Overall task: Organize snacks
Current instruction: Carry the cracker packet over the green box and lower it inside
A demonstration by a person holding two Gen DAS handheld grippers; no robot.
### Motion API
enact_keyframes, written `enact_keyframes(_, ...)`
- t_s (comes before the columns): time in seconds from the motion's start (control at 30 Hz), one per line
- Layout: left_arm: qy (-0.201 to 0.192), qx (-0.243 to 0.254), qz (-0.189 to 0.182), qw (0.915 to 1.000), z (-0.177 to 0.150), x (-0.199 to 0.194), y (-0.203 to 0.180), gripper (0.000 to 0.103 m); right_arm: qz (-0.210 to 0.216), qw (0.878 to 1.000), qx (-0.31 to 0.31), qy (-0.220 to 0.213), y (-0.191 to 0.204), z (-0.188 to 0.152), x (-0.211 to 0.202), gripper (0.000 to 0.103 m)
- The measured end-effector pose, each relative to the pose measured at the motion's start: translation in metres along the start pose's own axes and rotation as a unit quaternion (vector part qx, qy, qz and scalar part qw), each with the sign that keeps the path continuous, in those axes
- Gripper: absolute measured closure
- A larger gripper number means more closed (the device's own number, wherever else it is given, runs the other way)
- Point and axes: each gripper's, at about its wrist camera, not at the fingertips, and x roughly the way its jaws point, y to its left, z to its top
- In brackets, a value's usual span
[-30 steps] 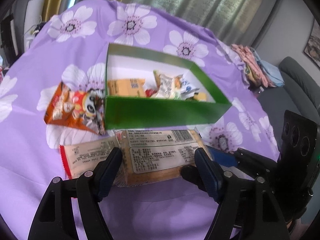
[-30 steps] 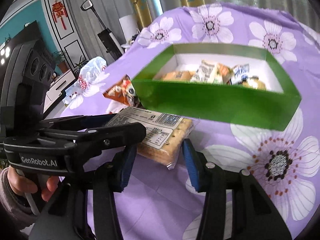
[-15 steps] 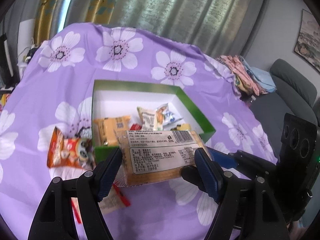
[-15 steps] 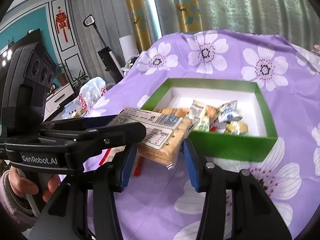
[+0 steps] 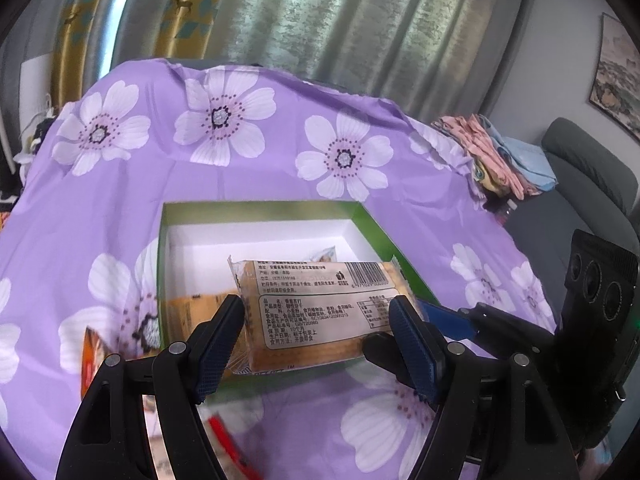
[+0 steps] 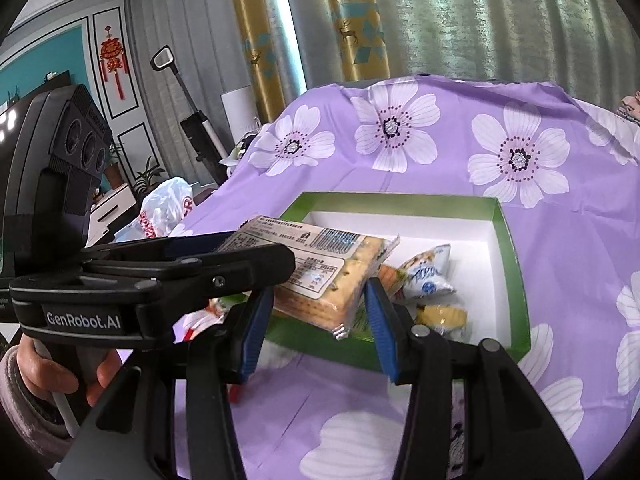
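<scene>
Clear-wrapped cracker pack [image 5: 320, 312] clamped between both tools [image 5: 316, 344] [image 6: 316, 320], above green box [image 6: 516, 280].

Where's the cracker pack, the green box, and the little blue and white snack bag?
cracker pack [image 5: 320, 312], left wrist view, label.
green box [image 6: 514, 276], right wrist view, right wall.
blue and white snack bag [image 6: 426, 276], right wrist view, middle.

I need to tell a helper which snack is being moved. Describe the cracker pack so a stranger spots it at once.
Find the green box on the purple flowered cloth. Over its near edge, both grippers hold one flat clear pack of pale square crackers. It alone is off the cloth and shows a white label with a barcode.
</scene>
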Motion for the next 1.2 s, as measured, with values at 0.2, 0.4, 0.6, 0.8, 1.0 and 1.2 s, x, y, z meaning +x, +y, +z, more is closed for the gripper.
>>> enact_keyframes(0.2,0.008,-0.005,-0.005,0.9999,0.01,0.02,0.006,0.028,-0.004,1.0,0.007,0.002,-0.017,0.01,0.015,0.055)
enact_keyframes(0.4,0.025,-0.015,-0.007,0.9995,0.012,0.041,0.013,0.028,-0.005,1.0,0.016,0.015,-0.03,0.012,0.032,0.054)
enact_keyframes(0.6,0.052,-0.027,0.002,0.9983,0.01,0.061,0.02,0.028,-0.005,0.999,0.029,0.04,-0.039,0.007,0.048,0.053)
enact_keyframes(0.8,0.071,-0.034,0.005,0.9969,0.008,0.07,0.022,0.028,-0.016,0.997,0.038,0.063,-0.045,0.002,0.059,0.052)
enact_keyframes(1.0,0.072,-0.047,0.008,0.9963,0.011,0.065,0.024,0.022,-0.029,0.996,0.046,0.075,-0.048,-0.001,0.062,0.045)
enact_keyframes(1.2,0.062,-0.056,0.02,0.9963,0.014,0.047,0.025,0.018,-0.051,0.996,0.036,0.062,-0.042,0.005,0.046,0.029)
